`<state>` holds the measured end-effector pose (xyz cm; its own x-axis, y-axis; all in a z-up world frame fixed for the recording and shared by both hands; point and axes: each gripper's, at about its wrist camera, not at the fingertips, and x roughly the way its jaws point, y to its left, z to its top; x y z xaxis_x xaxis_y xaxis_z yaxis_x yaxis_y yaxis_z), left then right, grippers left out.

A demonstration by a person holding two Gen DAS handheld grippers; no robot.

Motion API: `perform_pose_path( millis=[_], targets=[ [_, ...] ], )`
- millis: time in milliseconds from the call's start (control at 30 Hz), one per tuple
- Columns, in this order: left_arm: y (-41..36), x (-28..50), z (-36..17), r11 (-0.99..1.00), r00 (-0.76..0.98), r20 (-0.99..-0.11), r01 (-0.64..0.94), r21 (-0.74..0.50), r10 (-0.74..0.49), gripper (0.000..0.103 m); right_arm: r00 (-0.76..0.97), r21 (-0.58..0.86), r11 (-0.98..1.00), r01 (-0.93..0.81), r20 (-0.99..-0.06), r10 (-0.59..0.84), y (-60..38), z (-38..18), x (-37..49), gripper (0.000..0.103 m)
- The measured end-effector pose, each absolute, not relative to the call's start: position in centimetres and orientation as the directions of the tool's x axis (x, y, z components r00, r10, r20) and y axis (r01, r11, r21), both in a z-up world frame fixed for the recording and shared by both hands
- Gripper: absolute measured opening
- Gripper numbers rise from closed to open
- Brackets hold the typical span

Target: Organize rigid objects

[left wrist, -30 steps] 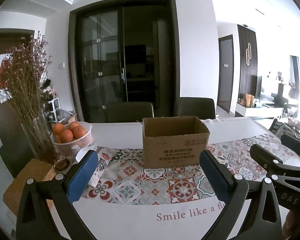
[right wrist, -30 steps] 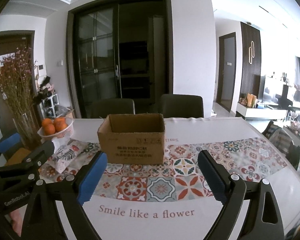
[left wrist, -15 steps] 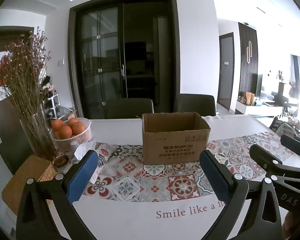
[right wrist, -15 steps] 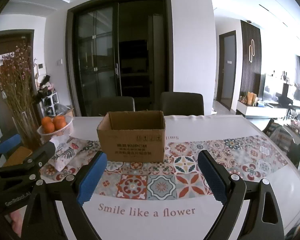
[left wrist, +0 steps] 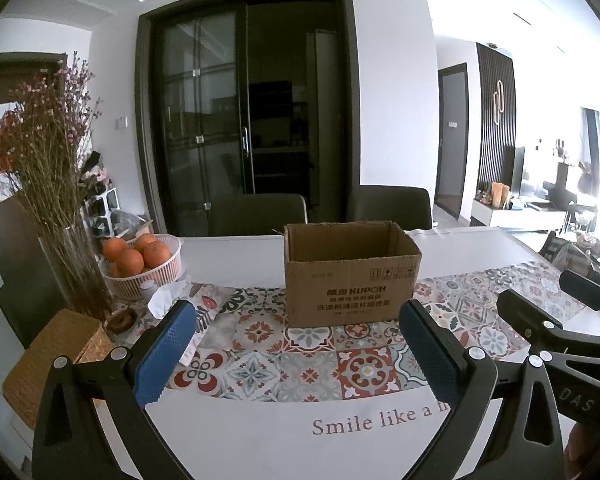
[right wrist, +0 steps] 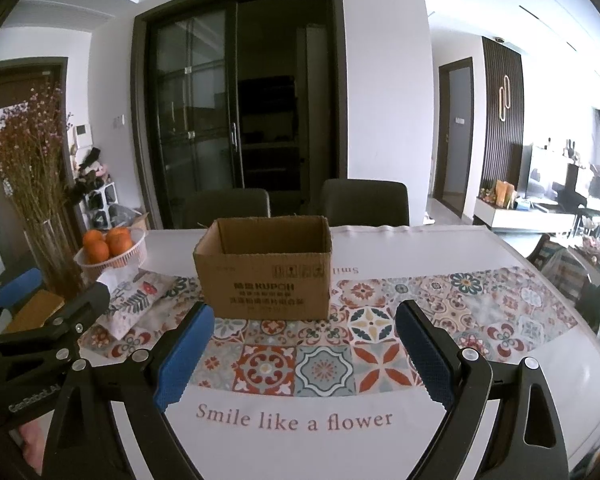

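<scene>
An open brown cardboard box (left wrist: pixel 350 276) stands upright on the patterned table runner (left wrist: pixel 312 360), mid-table; it also shows in the right wrist view (right wrist: pixel 264 272). Its inside is hidden from here. My left gripper (left wrist: pixel 296 352) is open and empty, held above the table's near side, short of the box. My right gripper (right wrist: pixel 304 352) is open and empty too, beside the left one, also short of the box.
A white basket of oranges (left wrist: pixel 144 260), a glass vase of dried flowers (left wrist: pixel 56 184), a woven box (left wrist: pixel 56 360) and a floral tissue pack (right wrist: pixel 140 300) sit at the table's left. Two dark chairs (right wrist: pixel 292 204) stand behind the table.
Both views have tilted up slightly; the box sits a little lower in frame. Both grippers stay open.
</scene>
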<state>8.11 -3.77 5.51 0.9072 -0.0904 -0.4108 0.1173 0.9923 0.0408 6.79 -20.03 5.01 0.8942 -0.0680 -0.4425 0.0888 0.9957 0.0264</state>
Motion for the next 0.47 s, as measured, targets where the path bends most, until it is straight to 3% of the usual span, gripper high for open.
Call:
perform_pose_path(
  millis=[467],
  targets=[
    [-3.89,7.95,5.41,0.993,0.911,-0.405,0.109,0.049,-0.080,0.103,0.893,0.025,0.995,0.092,-0.444,-0.071,-20.01,4.96,6.80,0.093]
  ],
)
